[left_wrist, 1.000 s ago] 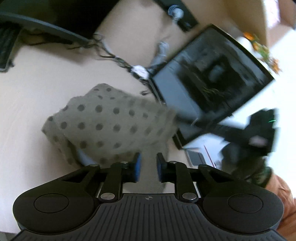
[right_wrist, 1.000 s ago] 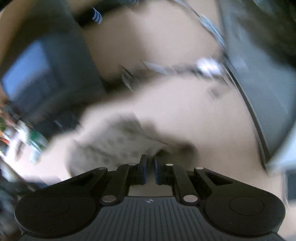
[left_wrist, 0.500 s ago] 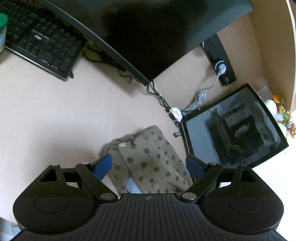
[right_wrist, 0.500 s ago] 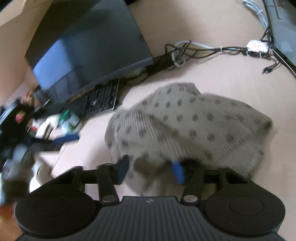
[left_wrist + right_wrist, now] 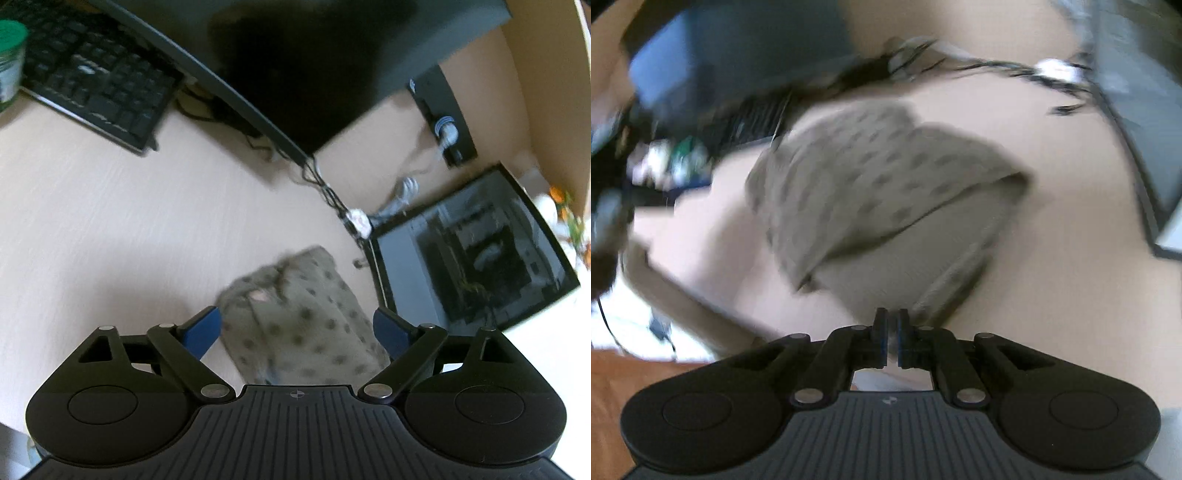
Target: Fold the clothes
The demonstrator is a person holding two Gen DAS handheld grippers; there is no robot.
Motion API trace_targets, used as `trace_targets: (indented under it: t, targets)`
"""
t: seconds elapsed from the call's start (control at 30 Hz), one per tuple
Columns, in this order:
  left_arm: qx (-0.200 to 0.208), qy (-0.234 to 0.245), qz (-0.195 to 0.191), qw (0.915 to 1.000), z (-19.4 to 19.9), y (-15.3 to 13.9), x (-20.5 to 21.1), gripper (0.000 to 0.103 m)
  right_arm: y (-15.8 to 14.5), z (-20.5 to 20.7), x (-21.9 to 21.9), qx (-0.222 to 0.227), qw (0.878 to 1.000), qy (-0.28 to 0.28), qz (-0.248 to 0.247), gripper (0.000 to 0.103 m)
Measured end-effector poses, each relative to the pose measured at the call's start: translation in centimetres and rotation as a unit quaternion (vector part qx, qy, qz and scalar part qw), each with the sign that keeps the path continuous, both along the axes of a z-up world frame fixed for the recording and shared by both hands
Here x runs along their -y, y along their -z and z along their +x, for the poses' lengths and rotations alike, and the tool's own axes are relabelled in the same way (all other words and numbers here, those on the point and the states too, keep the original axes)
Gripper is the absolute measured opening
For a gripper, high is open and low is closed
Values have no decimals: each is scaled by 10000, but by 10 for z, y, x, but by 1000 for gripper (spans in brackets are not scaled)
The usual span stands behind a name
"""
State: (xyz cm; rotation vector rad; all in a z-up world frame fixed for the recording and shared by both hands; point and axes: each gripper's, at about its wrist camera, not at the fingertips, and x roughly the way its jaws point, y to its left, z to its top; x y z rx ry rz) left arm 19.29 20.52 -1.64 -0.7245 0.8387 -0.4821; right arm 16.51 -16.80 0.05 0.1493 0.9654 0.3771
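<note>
Half the dotted garment (image 5: 295,325) hides behind the left gripper (image 5: 297,328).

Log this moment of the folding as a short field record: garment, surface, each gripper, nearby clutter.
garment: grey-beige knitted garment with dark dots, bunched, partly folded over itself
surface: pale wooden desk
left gripper: jaws wide open either side of the garment, pads not pressing it
right gripper: shut on an edge of the garment; view blurred
clutter: black keyboard, dark monitor, glass-sided computer case, cables
</note>
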Motion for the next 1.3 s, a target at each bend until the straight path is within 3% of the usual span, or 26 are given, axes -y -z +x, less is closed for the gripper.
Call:
trace_targets:
  t: [0.03, 0.17, 0.2, 0.27, 0.33, 0.47, 0.57, 0.67, 0.73, 0.83, 0.9, 1.07, 1.17, 1.23, 1.3]
  targets:
    - [85, 133, 16, 9999, 0, -3, 6, 93, -10, 2, 8, 184, 9997, 124, 138, 7]
    - [377, 675, -34, 9970, 5, -11, 39, 94, -40, 25, 18, 989, 9943, 302, 257, 29]
    - [444, 810, -6, 9957, 8, -12, 50, 94, -40, 33, 17, 1109, 9933, 244, 215, 35]
    - [564, 1036, 134, 9929, 14, -8, 73, 94, -31, 52, 8, 1195, 9928, 62, 78, 36]
    - [485, 1191, 275, 9913, 21, 1, 92, 94, -6, 77, -5, 1010, 9946, -173, -187, 36]
    - [-17, 1136, 430, 9926, 28, 26, 100, 91, 36, 107, -24, 1067, 9824, -122, -1526, 40]
    - [-36, 923, 291, 9953, 21, 17, 83, 94, 15, 105, -10, 1160, 9851, 212, -1249, 40]
    - [83, 545, 359, 9978, 12, 8, 57, 96, -10, 89, 18, 1016, 9939, 366, -224, 50]
    - [15, 390, 281, 9988, 8, 12, 43, 96, -12, 80, 37, 767, 9944, 602, 398, 51]
    - [-219, 445, 208, 9986, 6, 23, 43, 96, -8, 77, 40, 928, 9920, 827, 242, 51]
    - [-181, 708, 216, 9971, 5, 23, 55, 96, -12, 83, 30, 1165, 9913, 598, -105, 51]
    - [552, 1432, 325, 9876, 11, 0, 94, 96, -17, 122, -13, 1418, 9851, -343, -909, 40]
    - [387, 1429, 508, 9877, 30, 9, 105, 96, -8, 144, -34, 1169, 9830, -957, -1046, 40]
    - [120, 1364, 400, 9898, 38, 21, 102, 96, 0, 159, -49, 997, 9784, -1414, -1130, 40]
    - [-94, 1319, 219, 9910, 42, 30, 98, 96, 17, 177, -67, 1157, 9645, -1551, -1796, 40]
